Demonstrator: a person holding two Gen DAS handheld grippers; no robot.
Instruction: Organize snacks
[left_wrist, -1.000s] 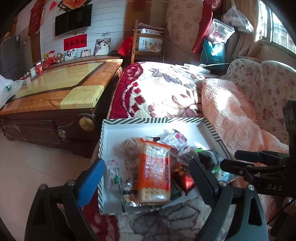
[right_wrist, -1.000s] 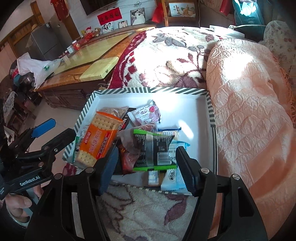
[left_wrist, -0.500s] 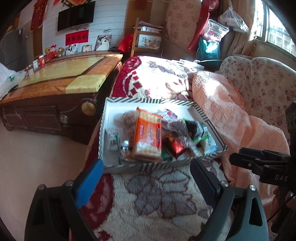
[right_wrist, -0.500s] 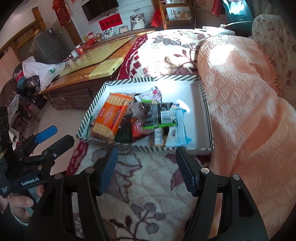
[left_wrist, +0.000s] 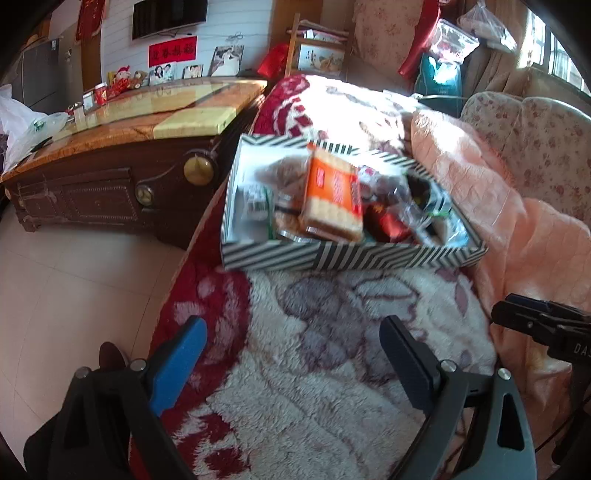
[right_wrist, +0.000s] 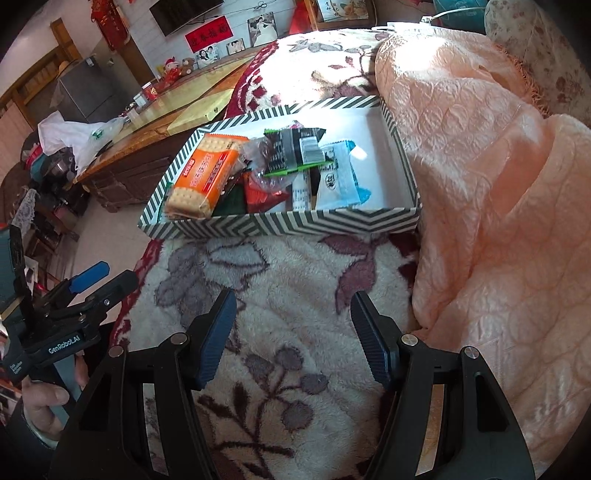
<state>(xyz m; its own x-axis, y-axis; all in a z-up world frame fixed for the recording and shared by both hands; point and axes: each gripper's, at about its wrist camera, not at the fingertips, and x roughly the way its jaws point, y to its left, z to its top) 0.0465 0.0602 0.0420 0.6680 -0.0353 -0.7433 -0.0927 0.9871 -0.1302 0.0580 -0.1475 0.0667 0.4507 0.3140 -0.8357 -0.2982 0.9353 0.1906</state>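
Note:
A striped box (left_wrist: 332, 256) (right_wrist: 295, 221) sits on the floral blanket and holds several snack packets. An orange cracker pack (left_wrist: 332, 192) (right_wrist: 205, 173) lies at its left, a dark green-edged packet (right_wrist: 295, 151) in the middle, and a white and blue packet (right_wrist: 338, 177) to the right. My left gripper (left_wrist: 291, 354) is open and empty, well short of the box. My right gripper (right_wrist: 293, 332) is open and empty, also back from the box. Each gripper shows in the other's view, the right one (left_wrist: 539, 325) and the left one (right_wrist: 88, 288).
A dark wooden coffee table (left_wrist: 122, 155) with a yellow top stands left of the sofa. A peach quilt (right_wrist: 498, 184) is bunched up to the right of the box. Tiled floor (left_wrist: 74, 295) lies at the left. The floral blanket (right_wrist: 288, 280) spreads between grippers and box.
Both grippers have pulled back from over the box toward me. The box now sits farther off. Both stayed open and empty.

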